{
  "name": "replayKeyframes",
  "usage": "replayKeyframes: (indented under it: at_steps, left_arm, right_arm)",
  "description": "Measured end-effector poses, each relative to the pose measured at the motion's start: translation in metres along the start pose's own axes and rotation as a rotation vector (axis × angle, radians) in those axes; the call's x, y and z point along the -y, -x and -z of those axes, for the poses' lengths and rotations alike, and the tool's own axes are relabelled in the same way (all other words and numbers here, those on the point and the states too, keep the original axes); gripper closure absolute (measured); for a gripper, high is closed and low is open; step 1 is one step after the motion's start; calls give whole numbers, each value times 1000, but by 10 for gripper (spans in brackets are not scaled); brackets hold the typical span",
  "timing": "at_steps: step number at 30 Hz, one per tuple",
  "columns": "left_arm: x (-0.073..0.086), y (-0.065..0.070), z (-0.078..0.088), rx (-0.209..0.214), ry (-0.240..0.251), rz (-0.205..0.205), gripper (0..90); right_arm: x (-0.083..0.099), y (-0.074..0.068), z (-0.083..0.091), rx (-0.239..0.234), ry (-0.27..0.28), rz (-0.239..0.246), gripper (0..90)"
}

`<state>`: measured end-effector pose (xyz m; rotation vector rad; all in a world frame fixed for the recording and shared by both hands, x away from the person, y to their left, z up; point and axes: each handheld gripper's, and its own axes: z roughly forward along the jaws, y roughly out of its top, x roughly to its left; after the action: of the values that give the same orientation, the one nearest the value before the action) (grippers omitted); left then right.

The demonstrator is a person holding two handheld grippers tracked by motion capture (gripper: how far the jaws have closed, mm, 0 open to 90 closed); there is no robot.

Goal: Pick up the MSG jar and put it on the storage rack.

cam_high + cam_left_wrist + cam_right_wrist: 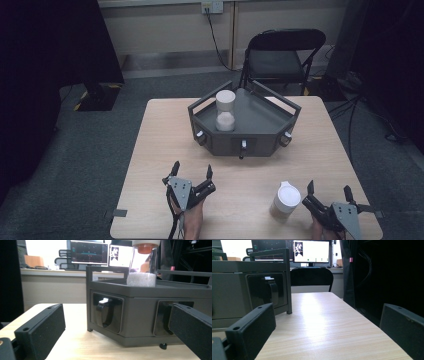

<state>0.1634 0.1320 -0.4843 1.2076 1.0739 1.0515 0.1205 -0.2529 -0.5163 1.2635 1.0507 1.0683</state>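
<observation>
A dark grey angular tray stand [260,131] sits at the table's far middle, with small handles on its front faces. A clear jar [225,110] with a white lid and white grains at its bottom stands upright in the stand; it also shows in the left gripper view as the jar [143,263]. A second white-lidded jar [285,201] stands on the table near the front right. My left gripper [192,171] rests open near the front middle, facing the stand [140,312]. My right gripper [328,189] is open beside the second jar, with nothing between its jaws.
A black folding chair [282,55] stands behind the table [160,150]. A dark curtain [387,272] hangs at the right, close to the table's right edge. Monitors [312,251] sit on a desk far behind. Bare tabletop lies between the stand and both grippers.
</observation>
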Motion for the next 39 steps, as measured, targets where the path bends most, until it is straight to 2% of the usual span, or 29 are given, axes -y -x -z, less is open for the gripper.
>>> replayKeyframes:
  at_steps: [7,9,23,30,36,39]
  left_arm:
    - [16,3,7,-19,17,-18,2]
    - [16,3,7,-17,3,-13,0]
    - [27,4,7,-20,-10,-46,0]
    - [31,3,7,-21,-8,-30,0]
    - [35,5,7,-25,-10,-51,0]
    - [36,5,7,-30,-13,-45,0]
  right_arm:
    - [0,0,0,-2,0,0,0]
    - [0,0,0,-3,0,0,0]
    - [0,1,0,-4,-1,0,0]
    - [0,1,0,-4,-1,0,0]
    - [0,1,0,-4,0,0,0]
    - [0,1,0,-4,-1,0,0]
